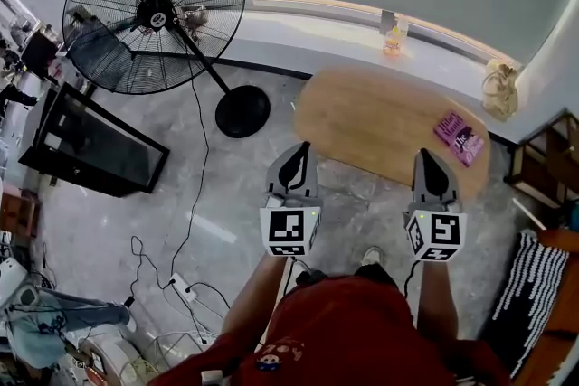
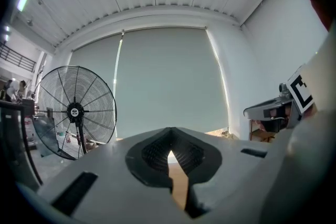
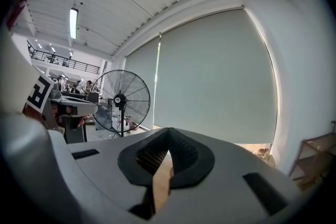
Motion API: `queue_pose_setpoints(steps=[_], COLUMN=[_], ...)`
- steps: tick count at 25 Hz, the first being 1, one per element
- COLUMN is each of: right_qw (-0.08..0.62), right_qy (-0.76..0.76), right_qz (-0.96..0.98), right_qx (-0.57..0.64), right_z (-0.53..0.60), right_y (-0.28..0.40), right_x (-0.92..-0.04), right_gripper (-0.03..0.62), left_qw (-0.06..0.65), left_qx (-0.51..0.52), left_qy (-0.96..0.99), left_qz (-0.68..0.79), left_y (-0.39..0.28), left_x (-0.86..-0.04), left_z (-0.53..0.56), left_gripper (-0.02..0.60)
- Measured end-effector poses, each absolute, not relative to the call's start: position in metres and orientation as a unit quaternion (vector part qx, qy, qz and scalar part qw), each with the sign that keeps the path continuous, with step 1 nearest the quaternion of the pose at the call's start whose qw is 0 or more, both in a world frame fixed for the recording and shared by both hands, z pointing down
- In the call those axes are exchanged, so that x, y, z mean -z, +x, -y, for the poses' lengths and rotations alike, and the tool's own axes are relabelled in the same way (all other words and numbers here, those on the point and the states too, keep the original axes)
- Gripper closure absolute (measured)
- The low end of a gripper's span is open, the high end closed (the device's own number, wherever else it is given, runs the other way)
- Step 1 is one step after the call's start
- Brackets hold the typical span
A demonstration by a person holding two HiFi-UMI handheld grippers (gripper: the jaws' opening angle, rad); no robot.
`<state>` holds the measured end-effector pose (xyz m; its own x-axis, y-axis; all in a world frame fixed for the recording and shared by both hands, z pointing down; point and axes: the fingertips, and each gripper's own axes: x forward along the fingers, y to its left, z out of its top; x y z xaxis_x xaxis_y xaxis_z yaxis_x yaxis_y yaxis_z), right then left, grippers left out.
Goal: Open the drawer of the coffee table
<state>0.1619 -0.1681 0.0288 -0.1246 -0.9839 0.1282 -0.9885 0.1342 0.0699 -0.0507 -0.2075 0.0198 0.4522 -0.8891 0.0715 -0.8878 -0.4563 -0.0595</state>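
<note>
The left gripper (image 1: pixel 302 147) and right gripper (image 1: pixel 428 155), fingers clenched on nothing, are held level before the oval wooden desk (image 1: pixel 380 117) on the floor, whose right end carries a pink book (image 1: pixel 460 136).

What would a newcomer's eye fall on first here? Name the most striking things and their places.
A large black floor fan stands at the head view's upper left. Ahead of the person lies an oval wooden coffee table, a purple book at its right end. Nearer, the left hand-held gripper and the right hand-held gripper point toward it, both shut and empty.
</note>
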Motion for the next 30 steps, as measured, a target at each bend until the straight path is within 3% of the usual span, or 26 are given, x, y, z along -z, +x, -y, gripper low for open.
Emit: queue_pose_setpoints(steps=[6, 9, 13, 30], right_qw=[0.074, 0.073, 0.074, 0.095], right_qy=[0.656, 0.657, 0.655, 0.630], right_qz=[0.751, 0.750, 0.752, 0.770], right_qx=[-0.015, -0.016, -0.017, -0.042], right_z=[0.169, 0.169, 0.168, 0.182], right_y=[0.163, 0.167, 0.168, 0.173], right_x=[-0.026, -0.027, -0.029, -0.070], right_gripper=[0.599, 0.599, 0.599, 0.599], left_qw=[0.005, 0.003, -0.001, -0.036], left_qx=[0.047, 0.050, 0.058, 0.087], left_qy=[-0.854, -0.856, -0.858, -0.853], left_qz=[-0.518, -0.514, -0.510, -0.513], left_y=[-0.047, -0.041, -0.037, -0.024], left_x=[-0.020, -0.021, -0.026, -0.084], left_z=[0.209, 0.210, 0.208, 0.203], left_gripper=[0.561, 0.437, 0.374, 0.364])
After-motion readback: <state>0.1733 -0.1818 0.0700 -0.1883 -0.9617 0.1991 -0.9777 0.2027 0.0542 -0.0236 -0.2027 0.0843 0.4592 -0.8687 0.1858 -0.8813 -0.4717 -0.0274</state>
